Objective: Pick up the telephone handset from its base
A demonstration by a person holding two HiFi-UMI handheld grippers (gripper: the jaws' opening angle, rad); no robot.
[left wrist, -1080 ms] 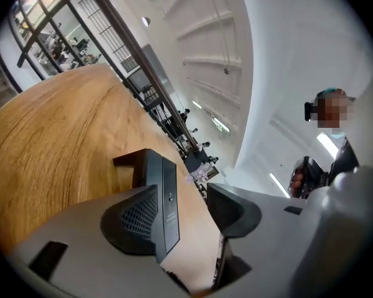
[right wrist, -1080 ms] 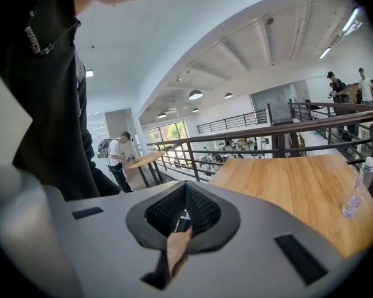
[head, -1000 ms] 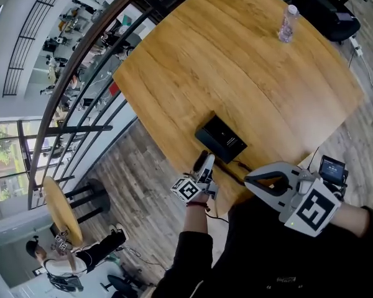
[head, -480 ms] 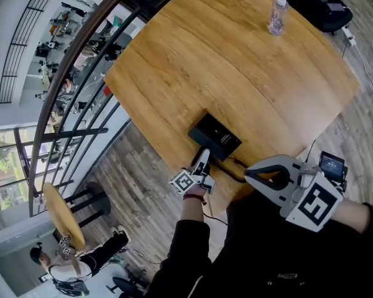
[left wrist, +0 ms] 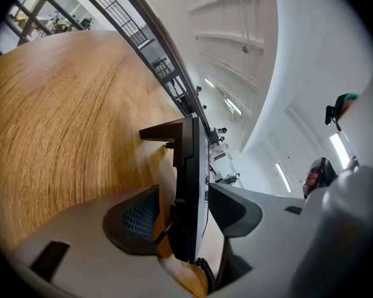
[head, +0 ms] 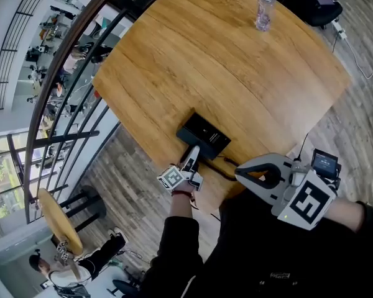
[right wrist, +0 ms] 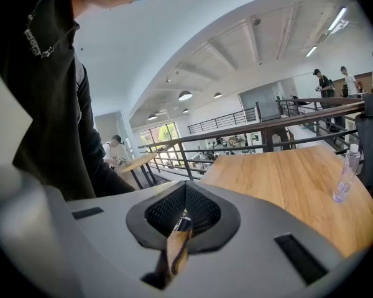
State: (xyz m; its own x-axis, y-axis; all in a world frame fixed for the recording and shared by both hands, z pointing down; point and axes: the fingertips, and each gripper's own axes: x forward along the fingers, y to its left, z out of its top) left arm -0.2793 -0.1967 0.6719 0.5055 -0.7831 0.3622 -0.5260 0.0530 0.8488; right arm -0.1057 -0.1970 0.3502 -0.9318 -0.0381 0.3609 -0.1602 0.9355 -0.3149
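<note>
Straddling the handset (left wrist: 189,166), the left gripper (left wrist: 185,192) has its jaws apart, one on each side of the black body, which stands edge-on between them. The pad at the view's right lies against it, and a thin strip of wood shows between it and the other pad. The coiled cord (left wrist: 204,272) hangs from the handset's near end. Head view: left gripper (head: 191,157) points at the base (head: 204,135), which sits on the table (head: 236,61) close to the near edge. Handset and base cannot be told apart there. The right gripper (head: 238,174) is held off the table's edge, near the person's body, with its jaws together and nothing between them (right wrist: 185,197). A bottle (head: 263,11) stands upright at the far side, well apart from the base.
</note>
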